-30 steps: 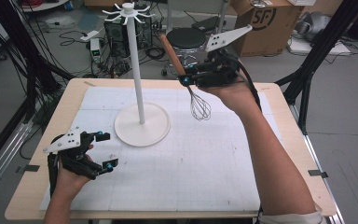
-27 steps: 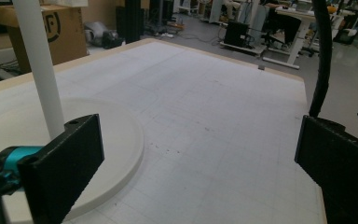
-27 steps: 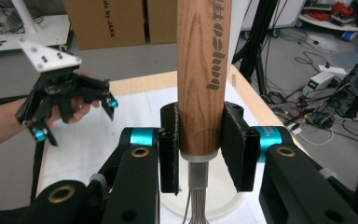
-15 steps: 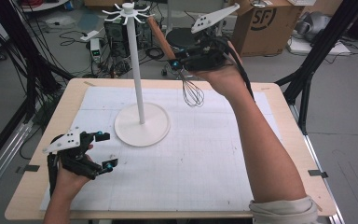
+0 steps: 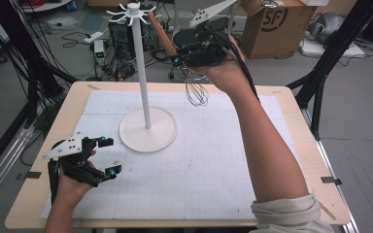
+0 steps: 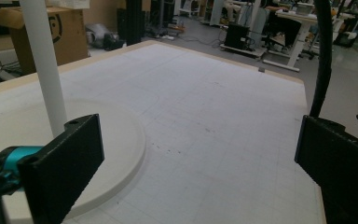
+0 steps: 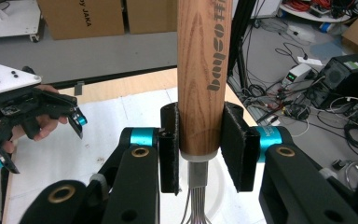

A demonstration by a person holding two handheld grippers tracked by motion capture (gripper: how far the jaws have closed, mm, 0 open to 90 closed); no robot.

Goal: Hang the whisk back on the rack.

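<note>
Right gripper [image 7: 199, 149], top centre of the high view, is clamped on the whisk [image 5: 195, 90] by its wooden handle [image 7: 200, 70] just above the wires — prob light, stiff, smooth wood w/ springy wires hanging, while left gripper [image 5: 108, 155] rests apart, lower left.

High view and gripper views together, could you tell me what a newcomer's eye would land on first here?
Most striking is the whisk, held in the air above the far side of the table by the right gripper, whose jaws clamp its wooden handle. Next comes the tall white stand with hooks at its top, on a round base left of centre. The left gripper rests open near the table's front left corner.
</note>
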